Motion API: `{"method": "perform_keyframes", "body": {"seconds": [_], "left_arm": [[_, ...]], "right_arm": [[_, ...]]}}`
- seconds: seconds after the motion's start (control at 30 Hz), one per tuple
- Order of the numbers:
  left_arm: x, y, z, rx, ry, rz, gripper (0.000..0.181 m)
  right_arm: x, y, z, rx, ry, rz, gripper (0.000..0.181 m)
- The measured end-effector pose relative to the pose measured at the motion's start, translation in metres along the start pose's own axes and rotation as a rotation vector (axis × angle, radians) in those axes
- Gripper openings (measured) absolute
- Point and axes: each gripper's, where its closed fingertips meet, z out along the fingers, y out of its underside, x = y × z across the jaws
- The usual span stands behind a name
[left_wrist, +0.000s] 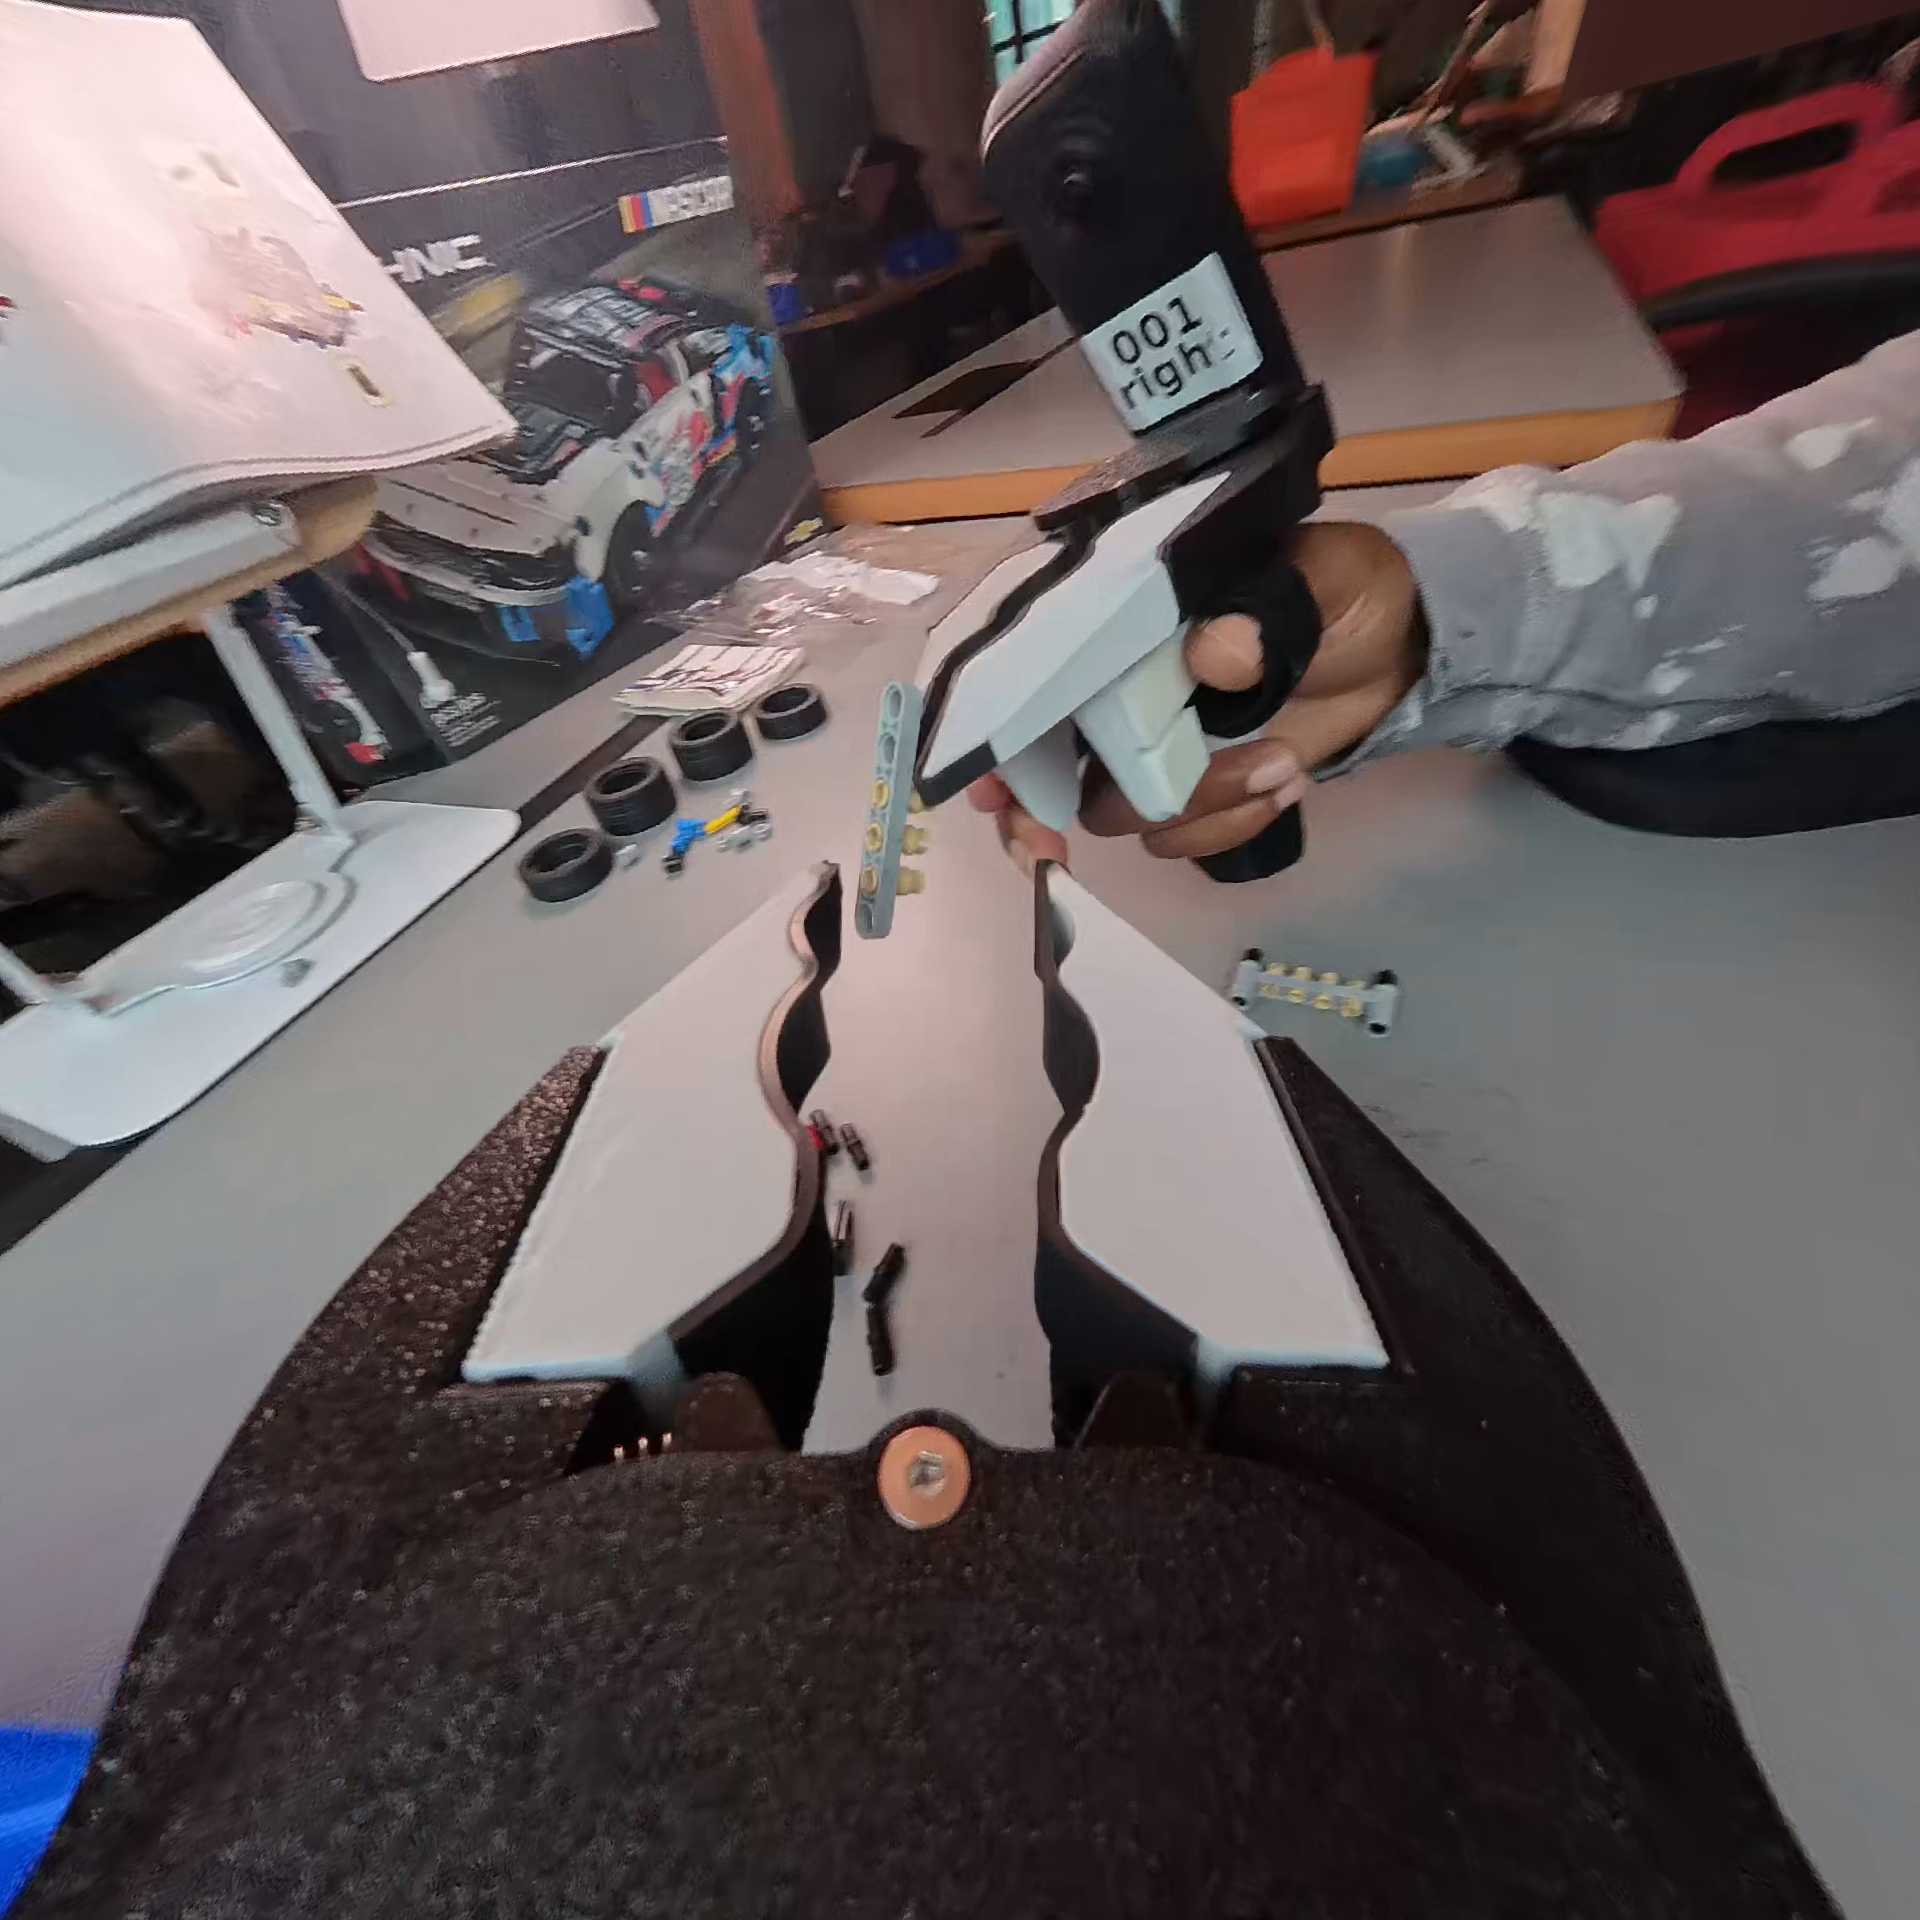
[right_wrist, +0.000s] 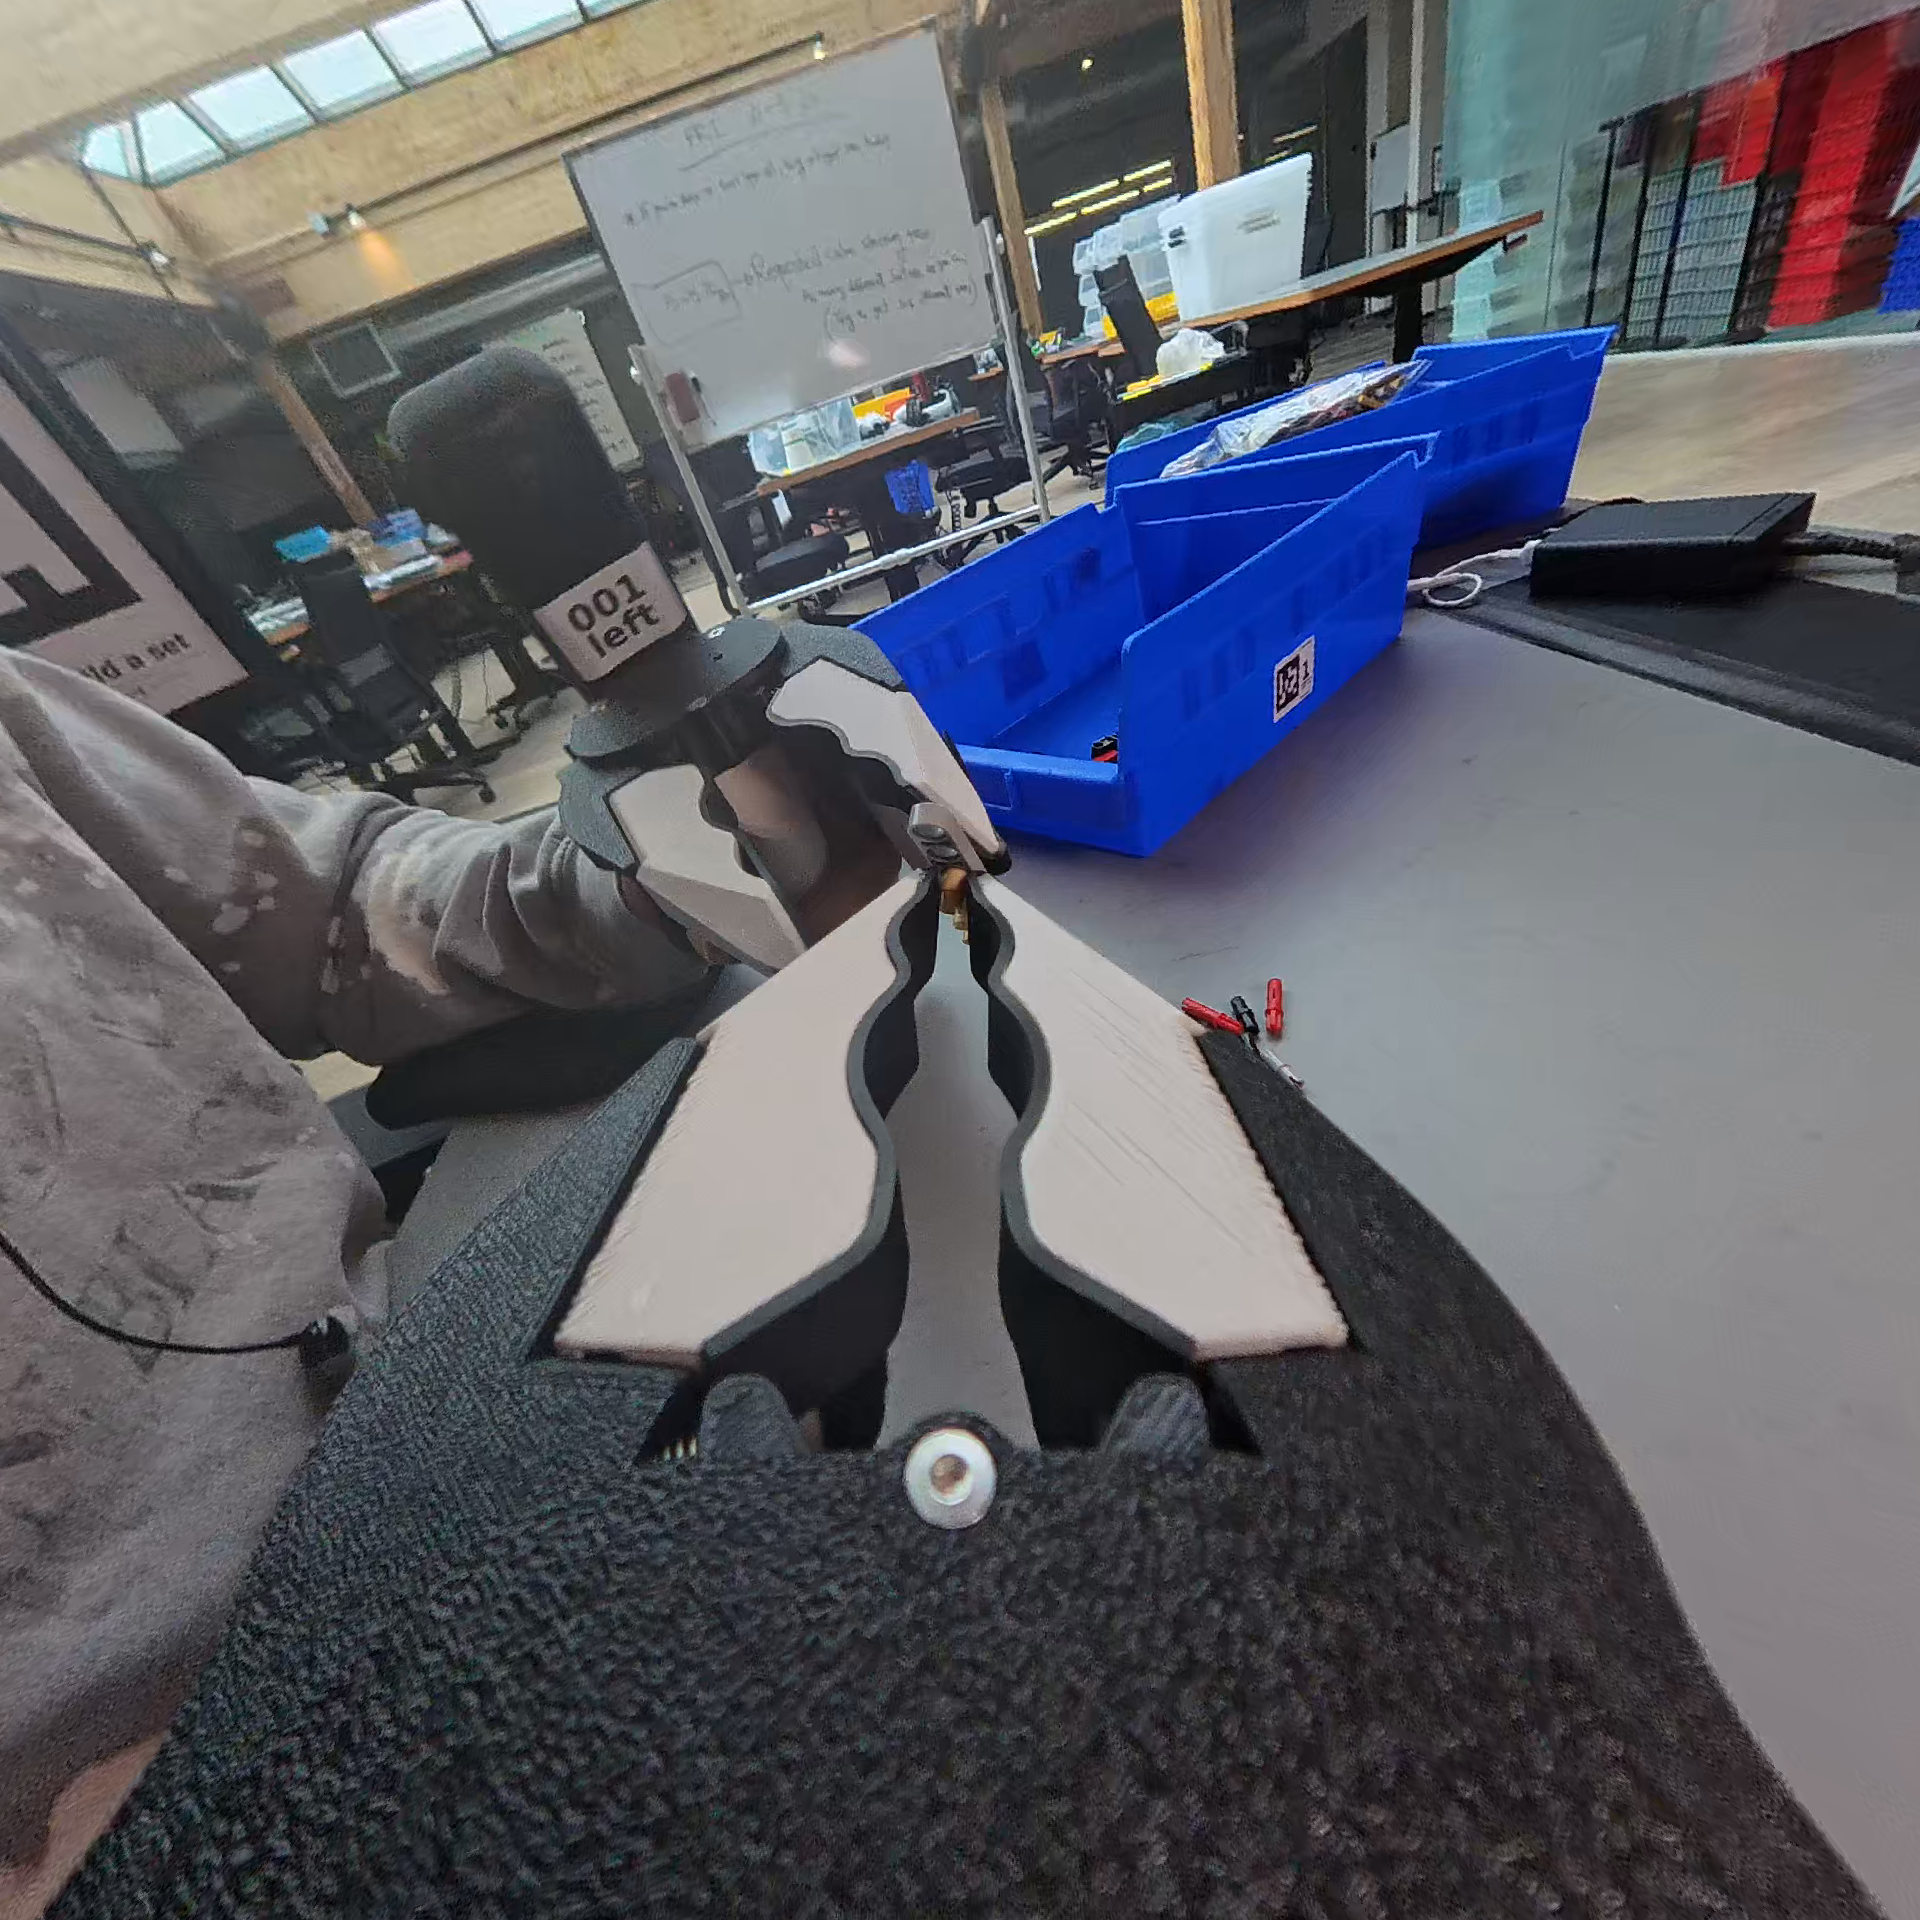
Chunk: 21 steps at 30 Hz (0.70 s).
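Note:
My left gripper (left_wrist: 940, 878) is open and empty, low over the grey table (left_wrist: 1558, 1195). Just past its fingertips hangs a grey beam (left_wrist: 885, 810) with tan pins, held upright. My right gripper (right_wrist: 951, 894) is shut on that beam by its tan pins (right_wrist: 954, 906). It shows in the left wrist view (left_wrist: 930, 784) in a person's hand, coming in from the right. In the right wrist view the beam's end (right_wrist: 932, 831) lies against one of the left gripper's fingers (right_wrist: 883, 738). Several black pins (left_wrist: 868, 1257) lie on the table under my left gripper.
A second grey beam with tan pins (left_wrist: 1314, 992) lies to the right. Several black tyres (left_wrist: 665, 790), small loose parts (left_wrist: 717, 826), a car-picture box (left_wrist: 582, 416) and a booklet on a white stand (left_wrist: 260, 935) are on the left. Blue bins (right_wrist: 1195, 665) and red pins (right_wrist: 1236, 1013) lie beyond.

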Motion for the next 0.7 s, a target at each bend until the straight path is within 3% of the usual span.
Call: {"method": "perform_keyframes", "body": {"seconds": [0.03, 0.17, 0.3, 0.33, 0.7], "left_arm": [[0.005, -0.003, -0.001, 0.018, 0.057, -0.041, 0.039], [0.02, 0.001, -0.004, 0.003, 0.203, -0.086, 0.039], [0.042, 0.015, -0.004, -0.074, 0.313, -0.033, 0.014], [0.043, 0.017, -0.004, -0.081, 0.317, -0.022, 0.008], [0.039, 0.004, -0.004, -0.004, 0.302, -0.074, 0.007]], "right_arm": [[-0.003, 0.002, -0.001, -0.017, -0.02, -0.034, 0.005], [-0.027, 0.018, -0.005, -0.109, -0.151, -0.128, 0.005], [-0.041, 0.029, -0.006, -0.159, -0.23, -0.157, 0.005], [-0.041, 0.031, -0.007, -0.166, -0.235, -0.162, 0.004], [-0.036, 0.028, -0.013, -0.165, -0.231, -0.176, 0.004]]}}
